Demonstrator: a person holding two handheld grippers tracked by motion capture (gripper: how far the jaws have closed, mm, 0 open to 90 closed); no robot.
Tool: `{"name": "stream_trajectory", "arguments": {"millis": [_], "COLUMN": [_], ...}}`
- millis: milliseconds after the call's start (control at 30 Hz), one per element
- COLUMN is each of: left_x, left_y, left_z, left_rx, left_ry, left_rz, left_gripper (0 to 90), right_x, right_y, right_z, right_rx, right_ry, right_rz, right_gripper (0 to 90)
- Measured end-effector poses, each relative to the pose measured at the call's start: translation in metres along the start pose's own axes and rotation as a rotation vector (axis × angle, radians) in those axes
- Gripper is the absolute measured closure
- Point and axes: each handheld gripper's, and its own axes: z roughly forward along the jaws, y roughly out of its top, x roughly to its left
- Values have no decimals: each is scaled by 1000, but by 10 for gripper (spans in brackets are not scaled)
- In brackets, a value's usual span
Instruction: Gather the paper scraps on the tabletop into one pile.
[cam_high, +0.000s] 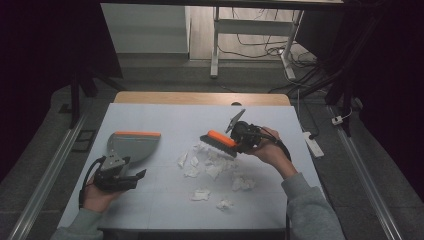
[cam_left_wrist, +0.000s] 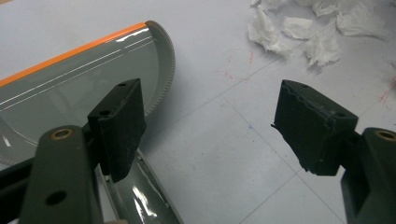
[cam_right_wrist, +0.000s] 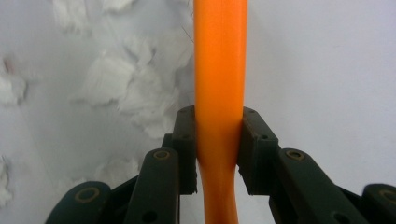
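- Orange-handled brush (cam_high: 218, 139) being pinched in right gripper (cam_high: 243, 136) jaws, bristles touching torn tissue scraps (cam_high: 212, 165) mid-table (cam_high: 165, 115).
- Hovering with jaws spread beside grey dustpan (cam_high: 131, 145): left gripper (cam_high: 131, 178).

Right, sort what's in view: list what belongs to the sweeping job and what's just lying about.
Part of the job:
- brush, clamped in the right gripper
- dustpan, by the open left gripper
- torn paper scraps scattered on the table

Just lying about:
- power strip beside the table
- cables on the floor beyond
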Motion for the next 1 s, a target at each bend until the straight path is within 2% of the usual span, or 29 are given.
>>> {"name": "stream_trajectory", "arguments": {"millis": [67,167,367,633,700,833,1000], "left_x": [0,0,1,4,5,6,7], "left_y": [0,0,0,-1,-2,-2,-2], "left_z": [0,0,1,0,-1,-1,-2], "left_rx": [-2,-1,-2,-7,-15,-18,-25], "left_ry": [0,-1,-4,-5,-1,-2,7], "left_rz": [1,0,-1,-8,-14,-18,-25], "left_gripper": [260,260,260,260,260,262,261], "right_x": [-5,-10,-19,-27,-25,-18,-1], "right_y": [0,4,32,70,76,80,78], "right_z": [-4,-3,13,48,54,61,59], "right_rx": [-35,-49,-30,42,68,90,127], "right_ry": [-2,-32,-71,-94,-77,-43,-46], "right_rz": [32,47,21,-70,-94,-125,-206], "right_gripper": [700,700,700,700,700,700,701]}}
